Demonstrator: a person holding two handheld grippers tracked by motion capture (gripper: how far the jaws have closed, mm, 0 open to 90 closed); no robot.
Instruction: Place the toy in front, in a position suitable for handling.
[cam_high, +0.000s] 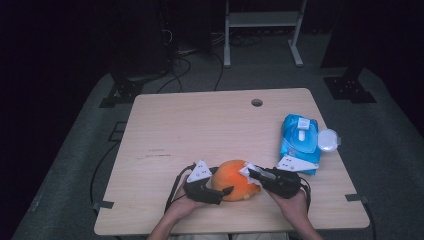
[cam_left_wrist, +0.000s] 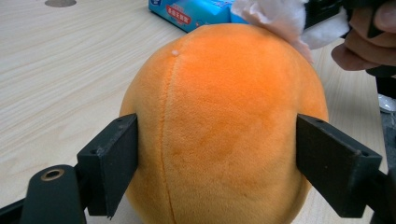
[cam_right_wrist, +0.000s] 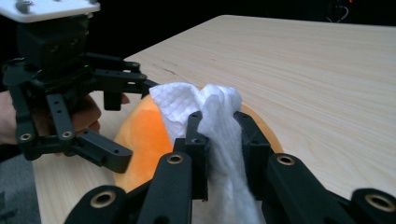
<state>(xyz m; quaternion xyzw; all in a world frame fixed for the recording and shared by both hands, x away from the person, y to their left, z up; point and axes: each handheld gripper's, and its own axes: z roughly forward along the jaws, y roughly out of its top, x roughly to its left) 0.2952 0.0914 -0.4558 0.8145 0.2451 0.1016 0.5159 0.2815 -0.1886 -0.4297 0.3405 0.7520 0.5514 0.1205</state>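
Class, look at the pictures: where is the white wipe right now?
The white wipe is pinched in the right gripper, pressed on top of the orange plush ball at the table's near edge.

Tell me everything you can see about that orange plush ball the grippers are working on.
The orange plush ball is a round, soft toy of short fuzzy fabric, with a stitched seam running down it and a small pale dot near its top. It sits on the wooden table near the person's edge. The left gripper clamps it, a black jaw pressed against each side. On its upper side lies a crumpled white wipe, pinched in the right gripper. A blue wipe pack lies apart, to its right.
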